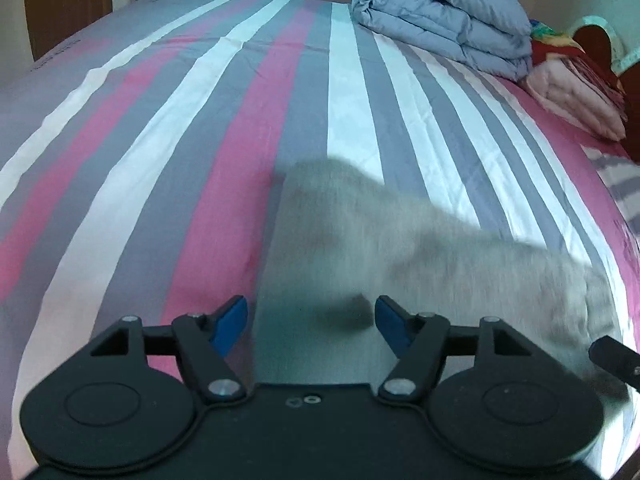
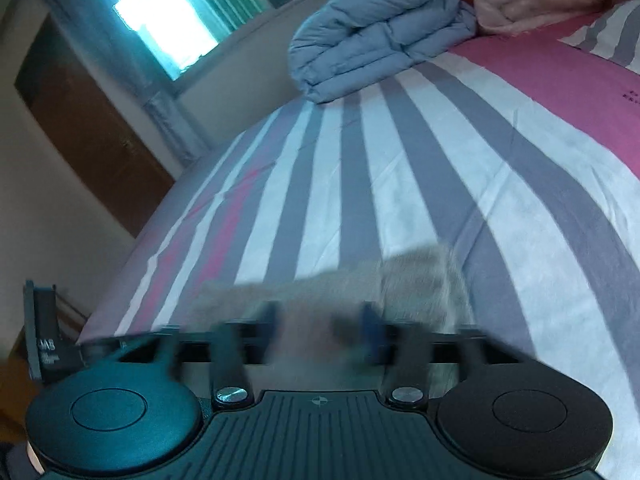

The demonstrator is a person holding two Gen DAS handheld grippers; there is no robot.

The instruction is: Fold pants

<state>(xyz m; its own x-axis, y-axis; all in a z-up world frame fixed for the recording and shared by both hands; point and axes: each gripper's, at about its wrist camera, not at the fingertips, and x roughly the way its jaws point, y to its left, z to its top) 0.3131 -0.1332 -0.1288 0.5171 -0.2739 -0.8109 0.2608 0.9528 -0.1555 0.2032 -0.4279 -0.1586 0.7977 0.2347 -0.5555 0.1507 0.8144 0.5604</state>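
Beige fabric: your pants (image 1: 400,264) lie on the bed as a soft tan-grey bundle, blurred in both views, so you cannot read their seams or how many folds they carry.
Pants in your left view: they spread from 6 o'clock, just past the fingertips, out toward 4 o'clock, and their near edge runs between your two blue pads.
Pants in your right view: the pants (image 2: 360,284) sit low at 6 o'clock, right beyond the blurred fingers.
Left gripper: your left gripper (image 1: 311,322) hangs over the near edge of the cloth with its jaws spread apart; the blue pads (image 1: 230,326) press on nothing.
Right gripper: your right gripper (image 2: 320,330) is smeared by motion, yet its two fingers stand clearly apart with fabric showing in the gap; you grip nothing with it.
Other gripper seen: a black piece of your right gripper (image 1: 614,358) pokes in at 4 o'clock of your left view, at the far end of the pants.
Bed sheet: the striped sheet (image 1: 168,152) in pink, grey and white lies under everything.
Blue duvet: a folded blue-grey duvet (image 1: 444,20) rests at 1 o'clock, well apart from the pants.
Pink quilt: a folded pale pink quilt (image 1: 576,100) sits just beside the duvet at 2 o'clock.
Room edge: a brown wooden door (image 2: 92,136) stands at 9 o'clock in your right view, with a bright window (image 2: 164,12) at 11 o'clock.
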